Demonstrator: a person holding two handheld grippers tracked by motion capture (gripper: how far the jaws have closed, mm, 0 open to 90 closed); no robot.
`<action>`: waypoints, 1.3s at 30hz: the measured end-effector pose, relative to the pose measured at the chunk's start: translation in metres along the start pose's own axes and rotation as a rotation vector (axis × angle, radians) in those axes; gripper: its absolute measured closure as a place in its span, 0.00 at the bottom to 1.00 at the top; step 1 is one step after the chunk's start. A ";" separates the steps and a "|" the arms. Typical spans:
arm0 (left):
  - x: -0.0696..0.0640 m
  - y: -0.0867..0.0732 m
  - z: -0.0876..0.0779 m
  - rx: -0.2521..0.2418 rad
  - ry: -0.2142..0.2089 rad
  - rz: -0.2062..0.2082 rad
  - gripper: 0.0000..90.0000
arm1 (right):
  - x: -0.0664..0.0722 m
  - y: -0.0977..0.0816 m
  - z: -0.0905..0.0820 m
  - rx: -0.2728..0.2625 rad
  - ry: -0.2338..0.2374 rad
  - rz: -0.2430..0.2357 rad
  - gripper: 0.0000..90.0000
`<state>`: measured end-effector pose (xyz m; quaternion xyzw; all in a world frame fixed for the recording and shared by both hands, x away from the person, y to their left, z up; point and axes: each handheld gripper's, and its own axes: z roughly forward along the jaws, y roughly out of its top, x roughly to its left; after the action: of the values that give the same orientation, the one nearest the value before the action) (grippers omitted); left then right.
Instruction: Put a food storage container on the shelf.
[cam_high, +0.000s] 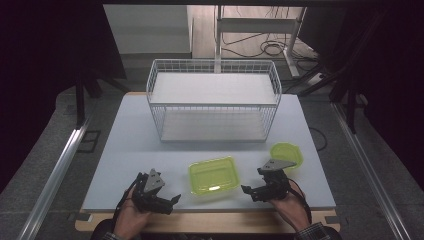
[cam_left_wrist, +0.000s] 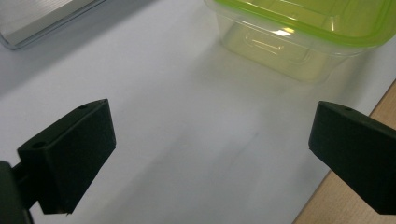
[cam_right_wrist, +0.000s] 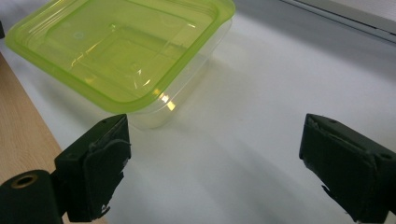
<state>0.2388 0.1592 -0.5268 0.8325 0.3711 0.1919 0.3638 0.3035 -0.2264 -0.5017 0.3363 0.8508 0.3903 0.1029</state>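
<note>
One green container (cam_high: 213, 175) | upright | long axis runs left-right across table (cam_high: 125, 150)

In the right gripper view, the right gripper (cam_right_wrist: 212, 163) held its two black jaws wide apart with nothing between them, above the pale table (cam_right_wrist: 261, 93). A lidded clear container with a green lid (cam_right_wrist: 126, 46) sat ahead on the left, close to the left jaw, near the table's wooden edge (cam_right_wrist: 18, 121).

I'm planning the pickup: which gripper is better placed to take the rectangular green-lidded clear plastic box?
Probably right: the right gripper, open, sits closer to the rectangular green-lidded clear plastic box than the left gripper.
</note>
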 end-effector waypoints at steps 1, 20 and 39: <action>0.000 0.000 0.000 0.001 0.004 0.002 0.01 | 0.000 0.001 -0.001 0.003 -0.001 0.009 0.09; -0.002 -0.001 0.002 0.031 0.036 0.049 0.01 | -0.005 0.030 0.008 0.012 0.129 0.162 0.36; -0.005 -0.001 0.003 0.048 0.042 0.082 0.01 | -0.024 0.044 0.046 0.101 0.264 0.400 0.72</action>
<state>0.2374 0.1546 -0.5299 0.8514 0.3487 0.2149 0.3276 0.3628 -0.1941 -0.5028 0.4490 0.7917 0.4005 -0.1056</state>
